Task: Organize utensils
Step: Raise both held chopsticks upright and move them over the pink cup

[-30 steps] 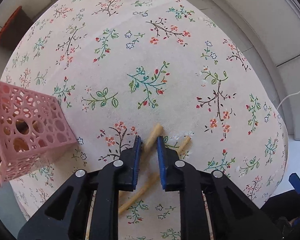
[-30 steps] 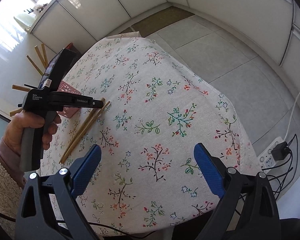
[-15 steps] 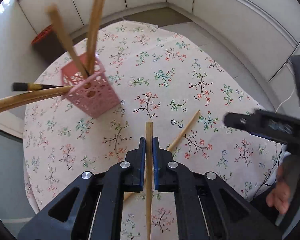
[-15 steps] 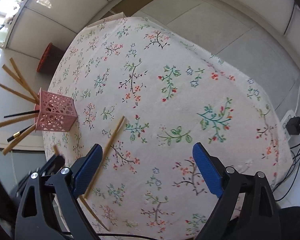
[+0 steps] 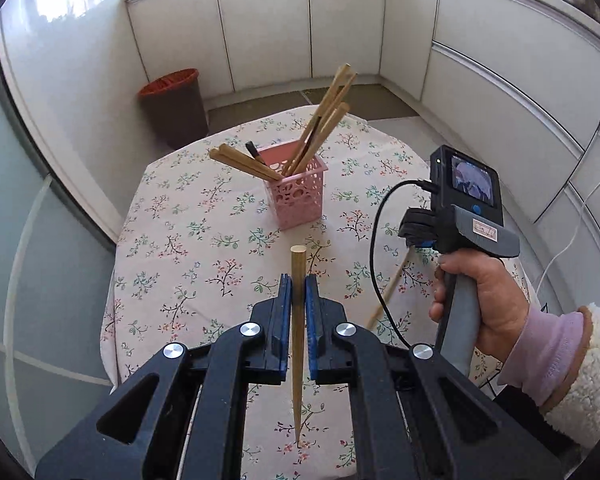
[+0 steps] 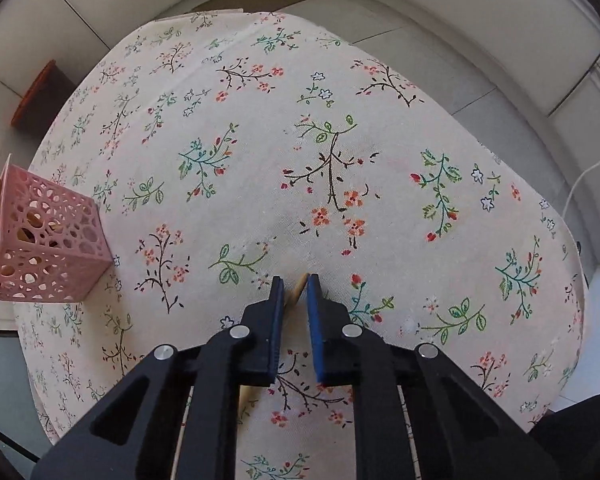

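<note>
The left wrist view showed the left gripper (image 5: 299, 292) clamped on one wooden chopstick (image 5: 298, 320) held above the floral-clothed desk (image 5: 172, 216). Beyond it, toward the desk's far edge, stood a pink basket (image 5: 296, 196) of chopsticks. Only this view showed the person's right hand (image 5: 480, 304). The right wrist view showed the right gripper (image 6: 294, 292), its jaws having just been closing, pinching a second chopstick (image 6: 296, 294) lying on the desk; the cloth beyond lay open to the far edge.
</note>
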A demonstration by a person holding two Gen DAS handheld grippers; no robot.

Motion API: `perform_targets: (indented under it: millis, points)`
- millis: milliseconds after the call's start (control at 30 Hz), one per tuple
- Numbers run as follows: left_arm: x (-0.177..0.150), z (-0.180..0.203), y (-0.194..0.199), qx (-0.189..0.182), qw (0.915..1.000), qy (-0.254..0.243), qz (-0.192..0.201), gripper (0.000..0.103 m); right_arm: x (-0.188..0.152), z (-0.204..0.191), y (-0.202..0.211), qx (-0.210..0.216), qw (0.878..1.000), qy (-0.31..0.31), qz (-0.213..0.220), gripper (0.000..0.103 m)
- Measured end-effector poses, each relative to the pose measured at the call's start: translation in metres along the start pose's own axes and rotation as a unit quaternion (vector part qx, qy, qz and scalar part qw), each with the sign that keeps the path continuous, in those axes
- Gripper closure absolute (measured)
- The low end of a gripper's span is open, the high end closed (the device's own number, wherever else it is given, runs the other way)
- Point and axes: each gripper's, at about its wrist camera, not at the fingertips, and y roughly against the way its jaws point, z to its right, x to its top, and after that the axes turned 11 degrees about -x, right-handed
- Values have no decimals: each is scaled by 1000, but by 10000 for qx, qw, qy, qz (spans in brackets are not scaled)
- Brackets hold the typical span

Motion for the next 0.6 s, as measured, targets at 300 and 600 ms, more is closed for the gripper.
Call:
perform_targets:
  millis: [300, 600]
  points:
    - [14, -8, 44, -225, 9972, 303, 649, 97, -14, 43, 94, 1605, 9806, 528, 992, 98]
    - [54, -2, 95, -605, 9880, 415, 1359, 97, -39, 66, 241, 2083, 9268, 1490, 2746, 98]
